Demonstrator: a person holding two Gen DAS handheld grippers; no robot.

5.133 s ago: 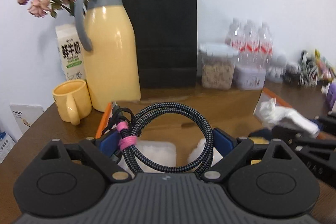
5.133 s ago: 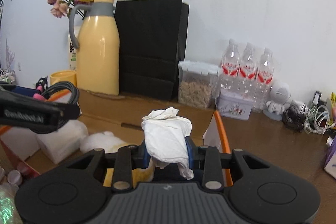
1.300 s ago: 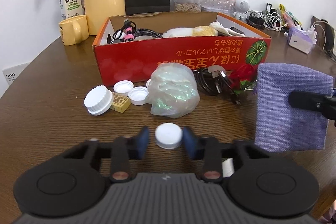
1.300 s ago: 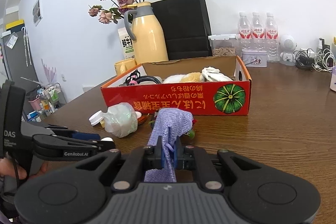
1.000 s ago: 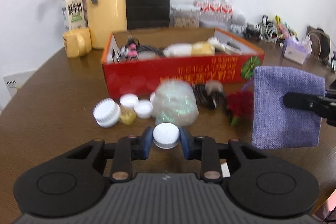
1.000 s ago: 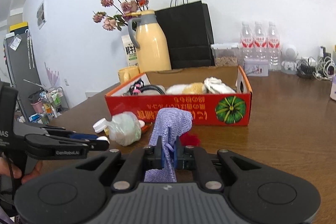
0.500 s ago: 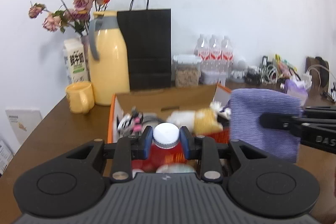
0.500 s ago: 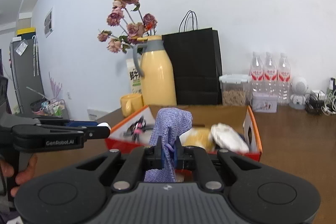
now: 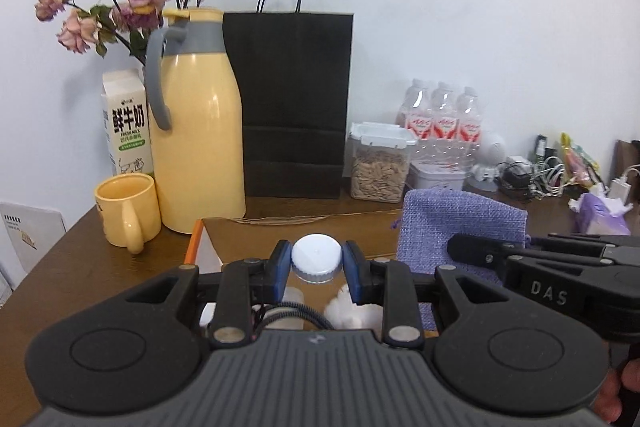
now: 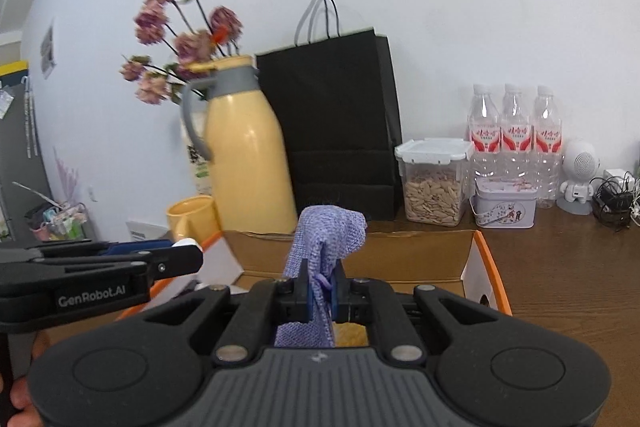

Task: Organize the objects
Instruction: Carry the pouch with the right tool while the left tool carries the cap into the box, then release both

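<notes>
My left gripper (image 9: 316,263) is shut on a white bottle cap (image 9: 316,255) and holds it above the open cardboard box (image 9: 280,231). My right gripper (image 10: 322,293) is shut on a purple cloth pouch (image 10: 328,231), also above the box (image 10: 476,267). The pouch hangs to the right of the cap in the left wrist view (image 9: 460,223). Inside the box, a braided cable (image 9: 288,313) and something white and fluffy (image 9: 352,311) show below the left fingers. The left gripper (image 10: 176,253) appears at the left of the right wrist view.
Behind the box stand a yellow thermos (image 9: 196,131), a yellow mug (image 9: 126,215), a milk carton (image 9: 126,127), a black paper bag (image 9: 292,107), a jar of seeds (image 9: 378,163), water bottles (image 9: 440,123) and a white tin (image 10: 504,203). Cables and chargers (image 9: 540,175) lie far right.
Both grippers have risen from the table and moved forward over the box, the left with the cap, the right with the pouch. The items in front of the box have dropped out of view.
</notes>
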